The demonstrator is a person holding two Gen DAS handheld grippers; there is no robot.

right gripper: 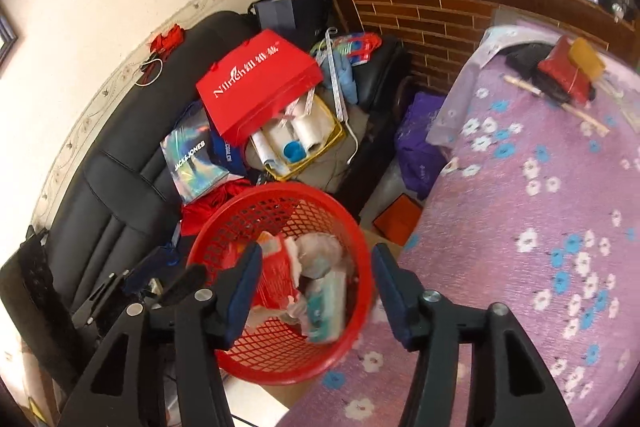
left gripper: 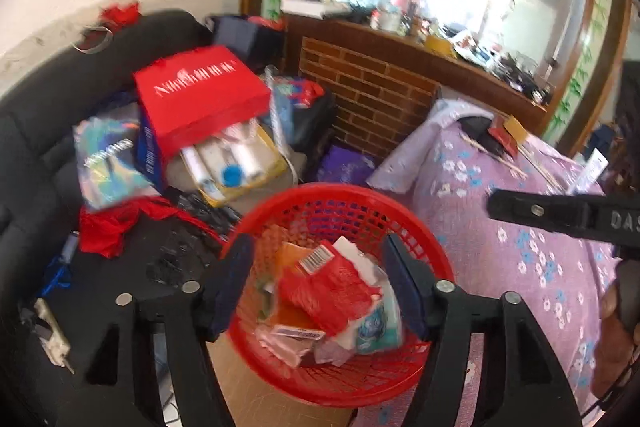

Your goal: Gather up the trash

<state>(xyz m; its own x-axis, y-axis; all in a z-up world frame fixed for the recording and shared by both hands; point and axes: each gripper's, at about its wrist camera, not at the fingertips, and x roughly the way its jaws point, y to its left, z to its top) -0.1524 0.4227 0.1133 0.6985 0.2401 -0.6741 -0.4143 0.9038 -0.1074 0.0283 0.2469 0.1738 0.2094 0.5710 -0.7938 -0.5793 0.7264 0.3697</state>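
A red mesh basket (left gripper: 340, 191) stands on the floor between a black sofa and a cloth-covered table. It holds mixed trash: a red net wrapper with a barcode label (left gripper: 328, 291), a teal and white tissue pack (left gripper: 376, 327) and crumpled paper. My left gripper (left gripper: 316, 259) hovers over the basket, open, with nothing touching its blue pads. In the right wrist view the basket (right gripper: 280, 189) lies below my right gripper (right gripper: 316, 263), also open and holding nothing. The tissue pack (right gripper: 326, 307) and red wrapper (right gripper: 276, 275) lie inside.
The black sofa (right gripper: 120, 187) is piled with a red gift box (right gripper: 256, 87), bags and rolls. A table under purple floral cloth (right gripper: 520, 227) carries a red pouch (right gripper: 564, 71) and sticks. A brick-faced counter (left gripper: 372, 95) stands behind. An orange box (right gripper: 400, 219) lies on the floor.
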